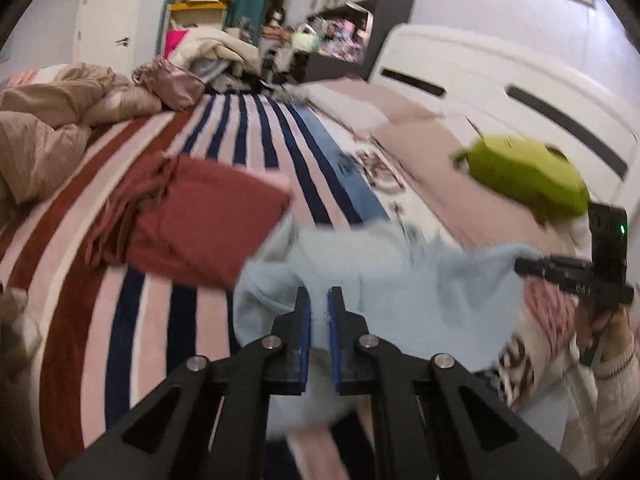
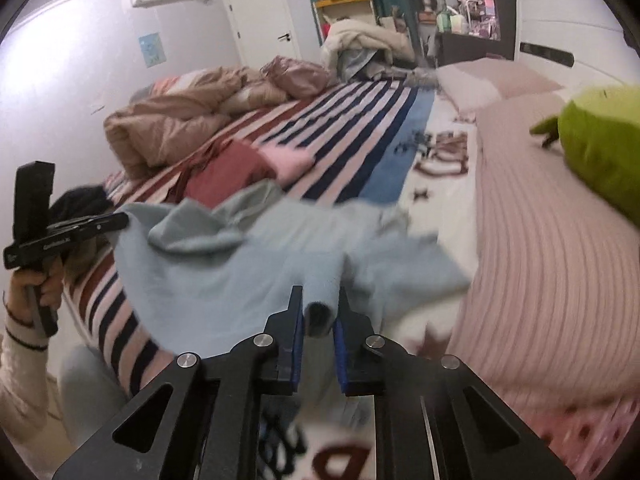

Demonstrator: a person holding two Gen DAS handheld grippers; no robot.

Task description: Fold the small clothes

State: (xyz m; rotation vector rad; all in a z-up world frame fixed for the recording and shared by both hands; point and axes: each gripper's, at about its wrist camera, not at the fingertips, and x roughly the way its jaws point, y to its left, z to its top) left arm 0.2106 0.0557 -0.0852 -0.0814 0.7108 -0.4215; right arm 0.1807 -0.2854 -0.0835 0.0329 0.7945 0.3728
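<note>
A small light blue garment [image 1: 400, 276] hangs stretched between both grippers above the bed. My left gripper [image 1: 319, 300] is shut on one edge of it. My right gripper [image 2: 319, 300] is shut on a rolled edge of the same garment [image 2: 240, 272]. The right gripper also shows at the right edge of the left wrist view [image 1: 524, 266], pinching the cloth's far corner. The left gripper shows at the left of the right wrist view [image 2: 124, 220], holding the other corner. The picture is blurred by motion.
A folded dark red garment [image 1: 200, 220] with a pink one [image 2: 288, 160] lies on the striped blanket [image 1: 256, 128]. A lime green cushion [image 1: 528, 176] sits on the pink ribbed cover [image 2: 540, 248]. A beige duvet [image 1: 44, 132] is heaped at the left.
</note>
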